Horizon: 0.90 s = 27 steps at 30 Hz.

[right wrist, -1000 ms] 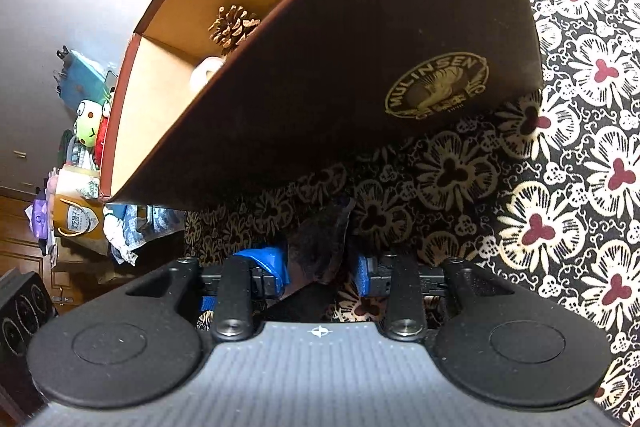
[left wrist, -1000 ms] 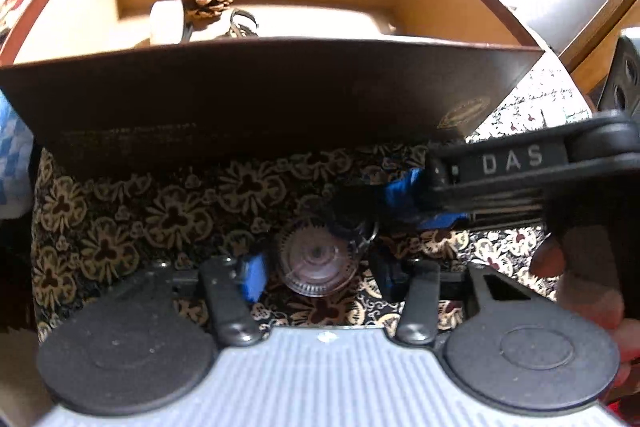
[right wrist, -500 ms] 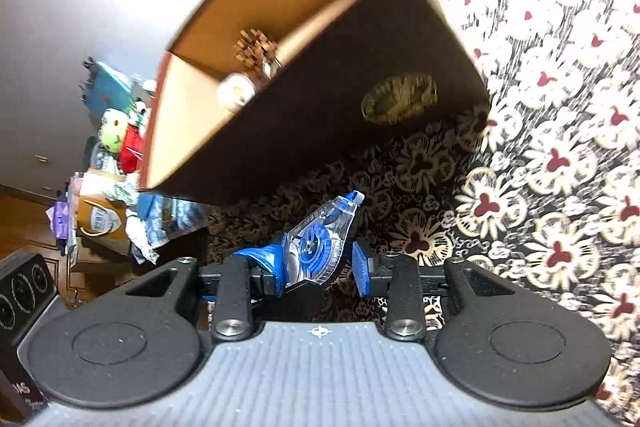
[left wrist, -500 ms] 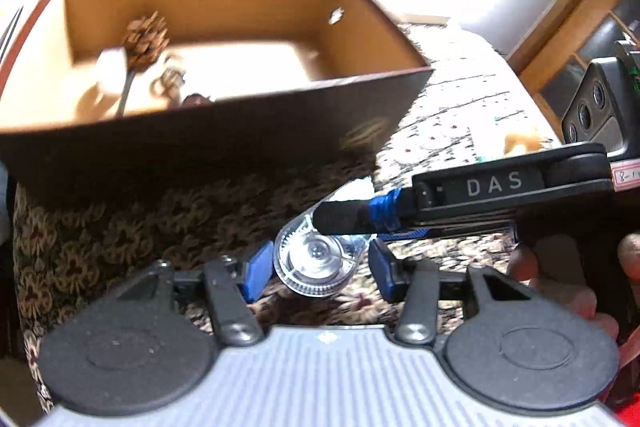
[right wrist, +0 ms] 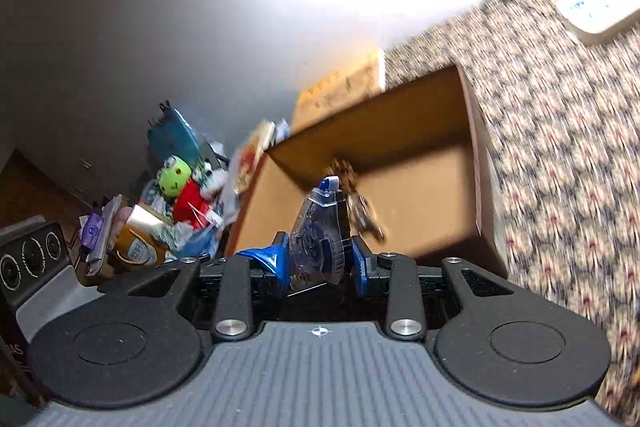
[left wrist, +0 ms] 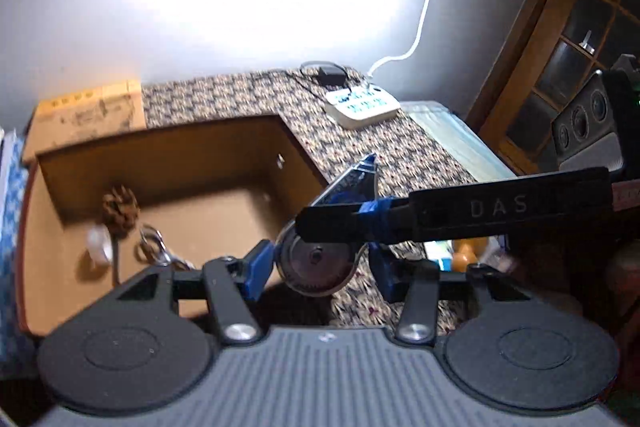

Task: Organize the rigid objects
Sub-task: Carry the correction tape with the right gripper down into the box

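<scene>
A clear correction-tape dispenser with blue parts (right wrist: 320, 239) is off the cloth, clamped between the blue pads of my right gripper (right wrist: 318, 259), which is shut on it. In the left wrist view its round body (left wrist: 320, 261) sits between the fingers of my left gripper (left wrist: 320, 265), which stands open around it. A right finger (left wrist: 460, 215) crosses above it from the right. Behind it is an open brown box (left wrist: 168, 143), also in the right wrist view (right wrist: 472, 155). It holds a pine cone (left wrist: 120, 209), a key ring (left wrist: 154, 247) and a small white object (left wrist: 98, 247).
A flower-patterned cloth (left wrist: 404, 155) covers the table. A white power strip (left wrist: 362, 103) with a cable lies at the back, and a tan carton (left wrist: 84, 119) stands behind the box. A wooden cabinet (left wrist: 568, 27) and a speaker (left wrist: 588, 131) are at right. Toys (right wrist: 180, 187) are piled left.
Both grippers rose from the cloth in front of the box to above its rim. The dispenser came up off the cloth in the right gripper, and the box's inside now shows.
</scene>
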Tool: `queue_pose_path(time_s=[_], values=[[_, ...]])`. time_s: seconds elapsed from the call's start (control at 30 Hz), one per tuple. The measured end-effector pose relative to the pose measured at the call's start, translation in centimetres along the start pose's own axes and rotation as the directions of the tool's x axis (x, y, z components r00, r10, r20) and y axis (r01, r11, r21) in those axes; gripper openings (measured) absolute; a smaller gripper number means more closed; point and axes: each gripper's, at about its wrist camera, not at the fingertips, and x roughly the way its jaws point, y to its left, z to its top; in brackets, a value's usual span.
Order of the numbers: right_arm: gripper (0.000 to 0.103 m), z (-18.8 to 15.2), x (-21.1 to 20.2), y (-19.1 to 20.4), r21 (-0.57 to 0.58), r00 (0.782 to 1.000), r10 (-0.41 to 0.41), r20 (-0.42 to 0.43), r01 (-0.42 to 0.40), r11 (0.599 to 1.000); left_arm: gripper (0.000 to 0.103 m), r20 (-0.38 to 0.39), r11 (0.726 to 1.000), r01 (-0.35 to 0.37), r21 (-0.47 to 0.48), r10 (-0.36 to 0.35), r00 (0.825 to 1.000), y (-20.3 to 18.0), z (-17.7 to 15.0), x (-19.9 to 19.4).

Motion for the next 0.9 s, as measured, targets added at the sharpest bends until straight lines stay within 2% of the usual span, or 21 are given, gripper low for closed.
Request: queue_pose_path(time_s=[0.13,0.37,0.57,0.9], values=[[0.015,2.5,2.4,0.0,-0.014,1.0,0.015,-0.013,-0.016,1.0,0.049,-0.005,0.999,-0.041,-0.019,0.041,0.999,2.5,2.3,1.2],[0.015,4.8,8.8,-0.2,-0.013,0.993,-0.013,-0.119,0.011,1.0,0.049,-0.085,0.987,-0.154,-0.046,0.15,0.985,7.1,3.4,4.4],[0.015,5.2,13.1,0.0,-0.039,0.983,-0.045,-0.178,0.039,0.998,0.048,-0.154,0.967,-0.249,-0.049,0.239,0.959,9.9,3.1,7.4],[0.015,4.6,18.2,-0.2,-0.071,0.958,-0.103,-0.268,0.087,0.994,0.048,-0.292,0.94,-0.34,-0.039,0.315,0.903,12.7,2.2,11.3]])
